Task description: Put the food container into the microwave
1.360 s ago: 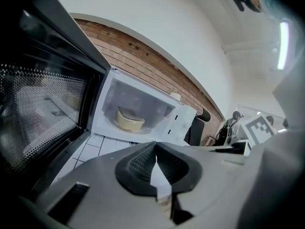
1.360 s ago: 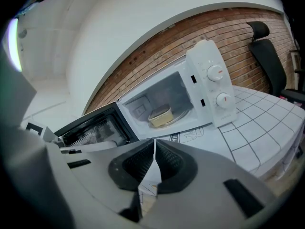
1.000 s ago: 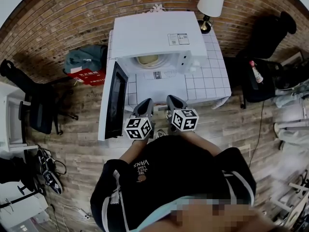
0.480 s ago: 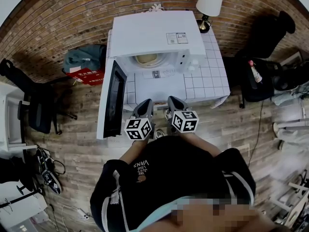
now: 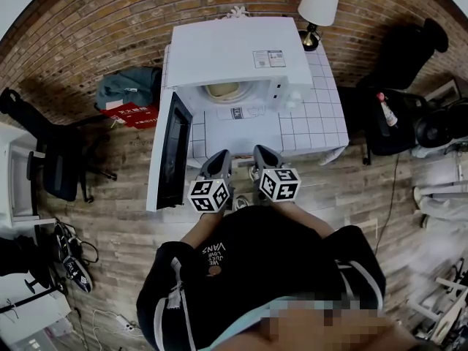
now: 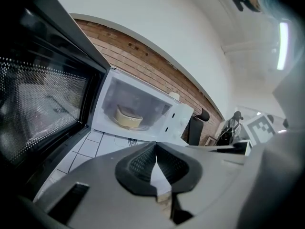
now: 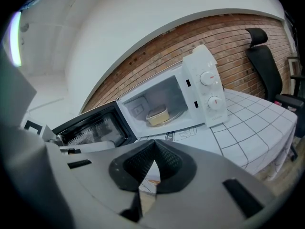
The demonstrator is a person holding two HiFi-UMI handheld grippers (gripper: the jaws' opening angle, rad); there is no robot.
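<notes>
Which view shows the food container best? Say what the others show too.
The right gripper view: the food container sits unobstructed inside the open microwave. The left gripper view shows it hazier, at a slant past the door. The head view catches only a sliver under the microwave's top.

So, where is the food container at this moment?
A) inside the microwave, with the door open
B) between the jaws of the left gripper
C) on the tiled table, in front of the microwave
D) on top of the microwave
A: the food container sits in the cavity of the microwave, whose door stands wide open.
</notes>
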